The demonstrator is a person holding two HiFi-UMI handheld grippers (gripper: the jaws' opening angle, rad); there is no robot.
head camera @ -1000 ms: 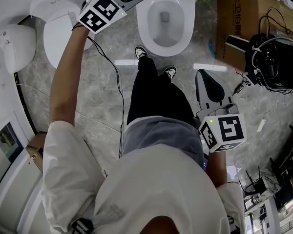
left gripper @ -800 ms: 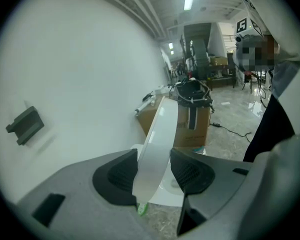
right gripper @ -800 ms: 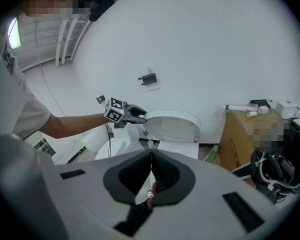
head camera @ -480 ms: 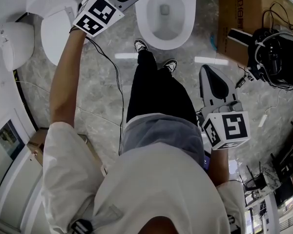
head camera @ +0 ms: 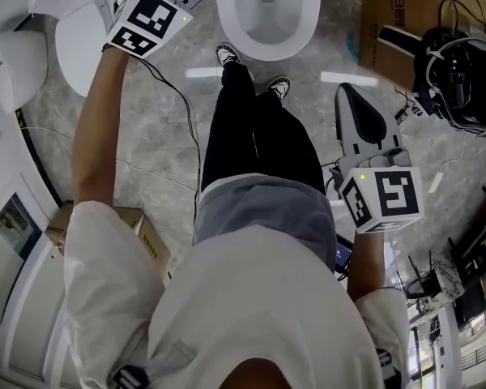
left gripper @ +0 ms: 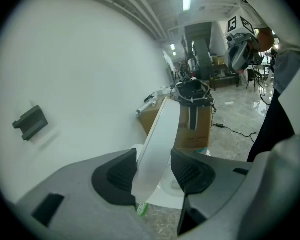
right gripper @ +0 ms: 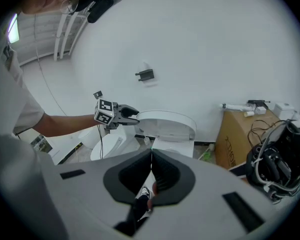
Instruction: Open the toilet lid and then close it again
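Observation:
The white toilet [head camera: 227, 19] stands at the top of the head view, its bowl uncovered. Its lid [left gripper: 162, 129] is raised, and the lid's edge runs up between both pads of my left gripper [left gripper: 155, 171], which is shut on it. Those jaws have just eased slightly wider with the lid still between them. From the right gripper view, the left gripper [right gripper: 129, 115] sits at the left edge of the raised lid [right gripper: 166, 123]. My right gripper [head camera: 348, 96] hangs at the person's right side, away from the toilet. It is shut, pads together and empty [right gripper: 151, 176].
A second toilet [head camera: 77, 43] stands at the left. A cardboard box [head camera: 397, 14] and a tangle of black cables [head camera: 462, 63] lie at the right. A thin cable [head camera: 186, 120] trails from the left gripper across the marble floor. The person's legs [head camera: 255, 136] stand before the bowl.
The head view has shifted, so the toilet and left gripper lie nearer the top edge. The left gripper stays at the lid's edge. The right gripper sits slightly lower in the picture.

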